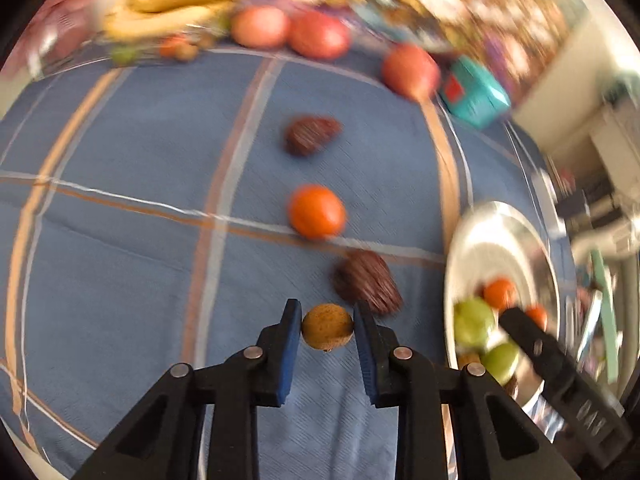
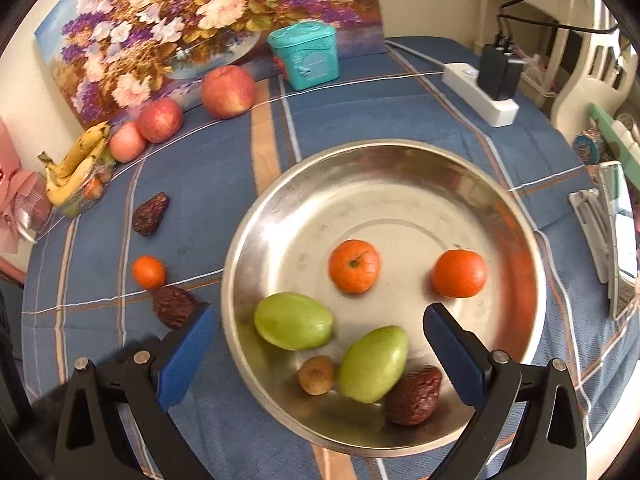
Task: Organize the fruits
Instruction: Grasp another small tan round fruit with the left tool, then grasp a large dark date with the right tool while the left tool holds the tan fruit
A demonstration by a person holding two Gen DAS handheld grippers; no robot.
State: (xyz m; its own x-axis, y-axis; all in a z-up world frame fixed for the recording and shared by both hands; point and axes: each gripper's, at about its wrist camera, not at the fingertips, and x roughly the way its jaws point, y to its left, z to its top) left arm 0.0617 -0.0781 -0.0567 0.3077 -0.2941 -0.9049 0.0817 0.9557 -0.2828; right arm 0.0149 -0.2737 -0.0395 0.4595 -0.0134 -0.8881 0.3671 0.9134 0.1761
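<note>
My left gripper (image 1: 327, 326) is shut on a small round brown fruit (image 1: 327, 327), held just above the blue cloth. Beyond it lie a wrinkled dark date (image 1: 366, 282), a small orange (image 1: 317, 211) and a second date (image 1: 310, 134). At the right edge stands the steel bowl (image 1: 492, 236). In the right wrist view my right gripper (image 2: 320, 320) is open over the near part of the bowl (image 2: 400, 184). The bowl holds two oranges (image 2: 354, 266), two green fruits (image 2: 294, 321), one small brown fruit (image 2: 316, 375) and a date (image 2: 414, 395).
Three apples (image 2: 229, 91) and a bunch of bananas (image 2: 74, 168) line the back left in front of a flower painting (image 2: 192, 20). A teal tin (image 2: 306, 56) and a white power strip (image 2: 478, 94) stand at the back. A date (image 2: 150, 214) and orange (image 2: 148, 272) lie left of the bowl.
</note>
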